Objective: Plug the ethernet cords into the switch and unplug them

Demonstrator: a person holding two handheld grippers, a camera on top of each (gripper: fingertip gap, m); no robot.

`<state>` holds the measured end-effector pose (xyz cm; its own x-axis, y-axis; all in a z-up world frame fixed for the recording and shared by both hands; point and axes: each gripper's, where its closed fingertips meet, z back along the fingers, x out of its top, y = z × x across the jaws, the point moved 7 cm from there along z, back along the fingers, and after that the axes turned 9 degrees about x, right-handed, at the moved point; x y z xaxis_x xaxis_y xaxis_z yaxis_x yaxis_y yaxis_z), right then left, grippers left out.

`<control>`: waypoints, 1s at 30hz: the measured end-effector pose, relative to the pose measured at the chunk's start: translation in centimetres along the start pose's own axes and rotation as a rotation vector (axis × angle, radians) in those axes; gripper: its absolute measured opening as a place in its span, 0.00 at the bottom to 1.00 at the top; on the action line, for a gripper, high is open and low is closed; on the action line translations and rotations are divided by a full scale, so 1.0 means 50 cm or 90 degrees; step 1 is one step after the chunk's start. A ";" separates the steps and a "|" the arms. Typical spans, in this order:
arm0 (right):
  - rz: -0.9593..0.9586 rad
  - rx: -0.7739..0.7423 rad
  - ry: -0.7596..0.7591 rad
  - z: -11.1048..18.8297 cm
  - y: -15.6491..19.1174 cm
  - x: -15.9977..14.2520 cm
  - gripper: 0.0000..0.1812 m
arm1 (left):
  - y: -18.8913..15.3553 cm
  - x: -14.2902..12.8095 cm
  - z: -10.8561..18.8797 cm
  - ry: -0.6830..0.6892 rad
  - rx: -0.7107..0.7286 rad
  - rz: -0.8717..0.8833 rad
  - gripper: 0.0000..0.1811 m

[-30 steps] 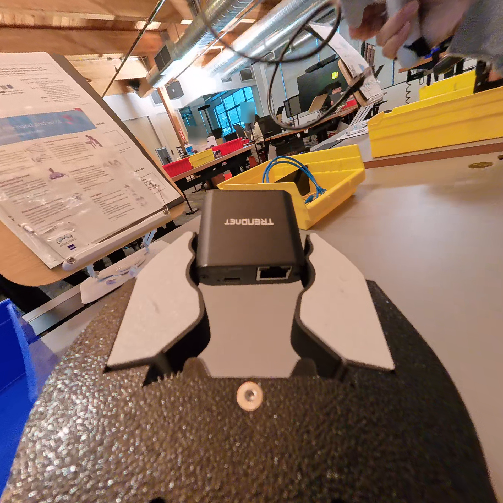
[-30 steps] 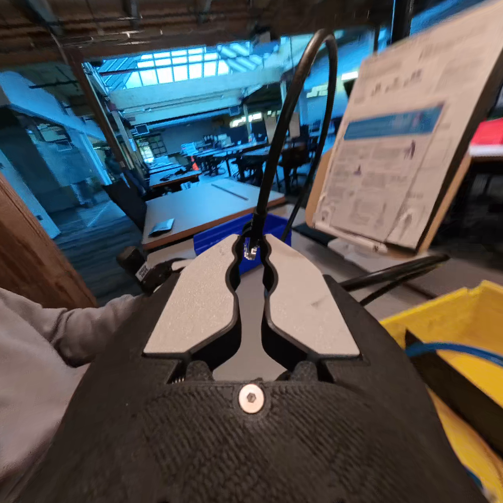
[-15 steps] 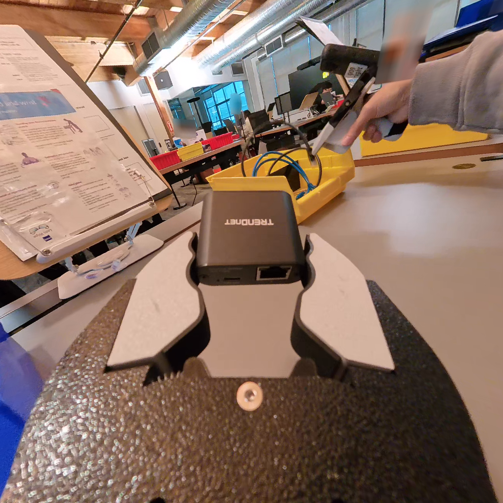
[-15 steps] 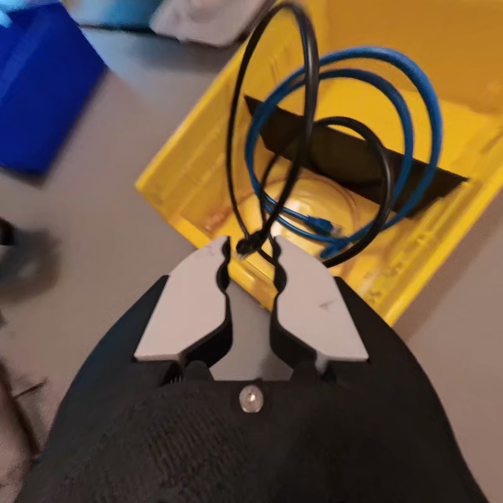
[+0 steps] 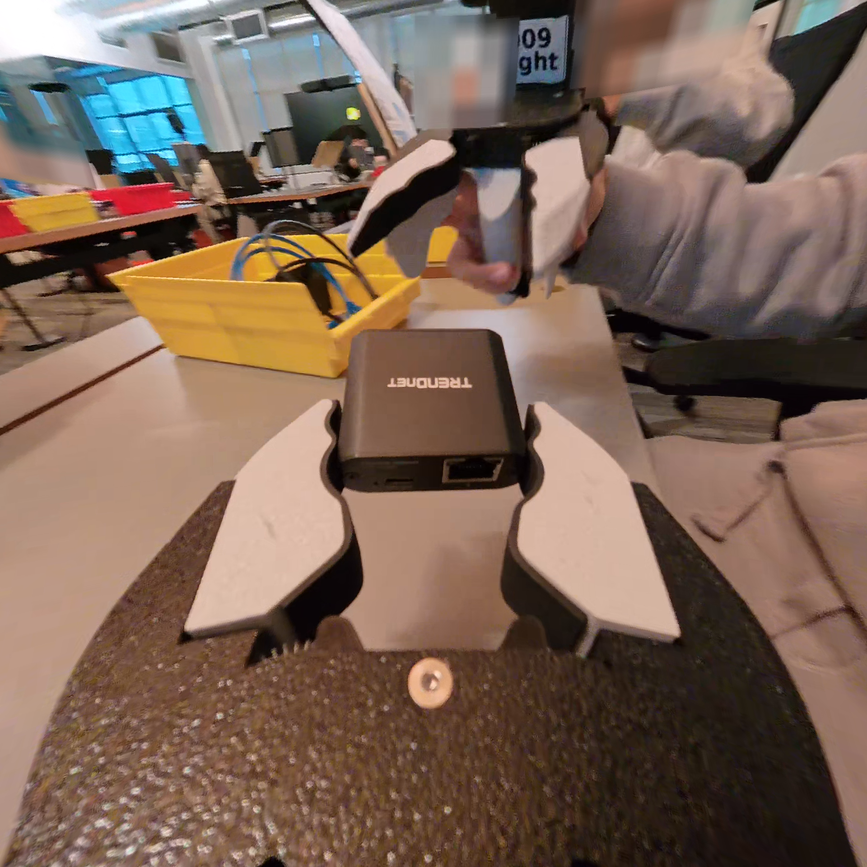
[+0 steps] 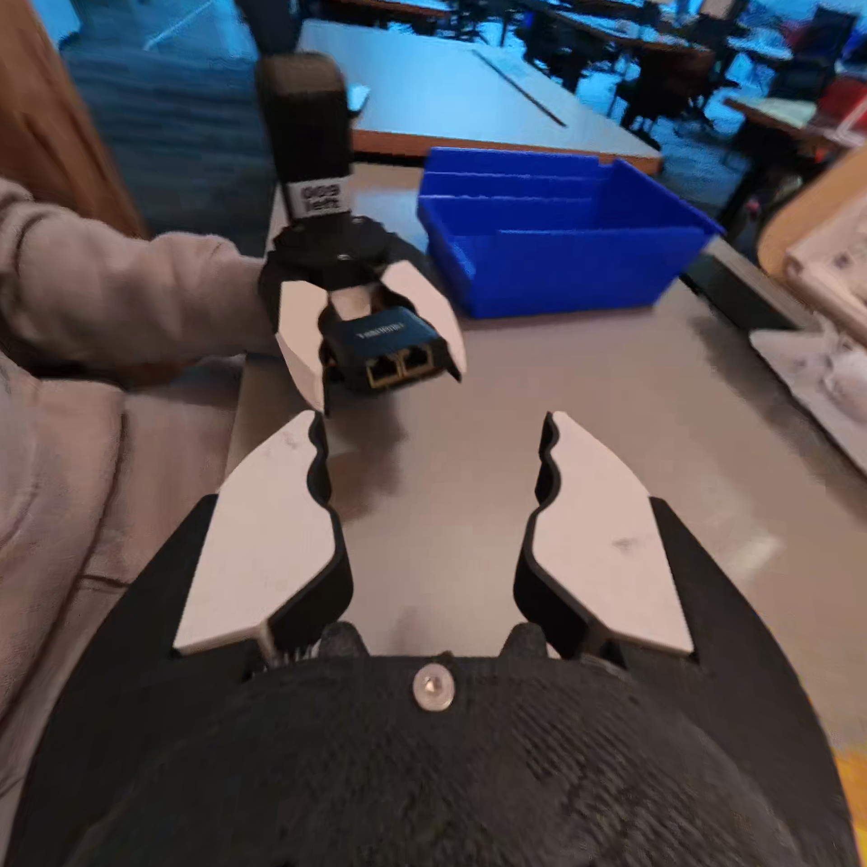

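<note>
The left gripper (image 5: 431, 413) is clamped on the black switch (image 5: 429, 403), one finger pressed to each side of the casing. The switch is held just above the grey table (image 5: 140, 445), clear of the surface as far as the right wrist view shows. One port on its near face points back toward the left wrist camera; two ports on the opposite face point toward the right gripper (image 6: 429, 422). The right gripper stands spread wide with nothing between its fingers, just in front of the switch and not touching it. Beyond the switch sits a yellow bin (image 5: 225, 305) holding the coiled blue ethernet cord (image 5: 248, 253) and black ethernet cord (image 5: 323, 277). A blue bin (image 6: 563, 262) stands on the table behind the switch in the right wrist view.
</note>
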<state>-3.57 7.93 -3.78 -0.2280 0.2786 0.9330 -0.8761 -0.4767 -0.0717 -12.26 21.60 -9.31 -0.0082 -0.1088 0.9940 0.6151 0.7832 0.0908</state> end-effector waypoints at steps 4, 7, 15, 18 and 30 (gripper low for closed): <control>0.077 0.080 0.012 -0.073 0.036 0.024 0.47 | -0.017 0.000 -0.003 0.028 -0.035 -0.032 0.40; 0.080 0.124 0.019 -0.091 0.043 0.028 0.44 | -0.023 0.008 -0.001 0.014 -0.053 -0.033 0.40; 0.095 0.148 0.061 -0.090 0.045 0.029 0.41 | -0.030 0.015 0.009 -0.007 -0.092 -0.039 0.40; 0.101 0.156 0.086 -0.098 0.045 0.026 0.33 | -0.034 0.018 0.008 -0.020 -0.096 -0.042 0.40; 0.127 -0.023 0.106 -0.007 -0.051 0.087 0.33 | -0.007 0.017 0.011 -0.041 0.015 -0.024 0.59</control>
<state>-2.46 10.64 0.33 -0.4615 0.3171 0.8285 -0.8211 -0.5062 -0.2636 -12.90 21.58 -8.45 -0.0826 -0.0990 0.9917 0.5951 0.7933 0.1288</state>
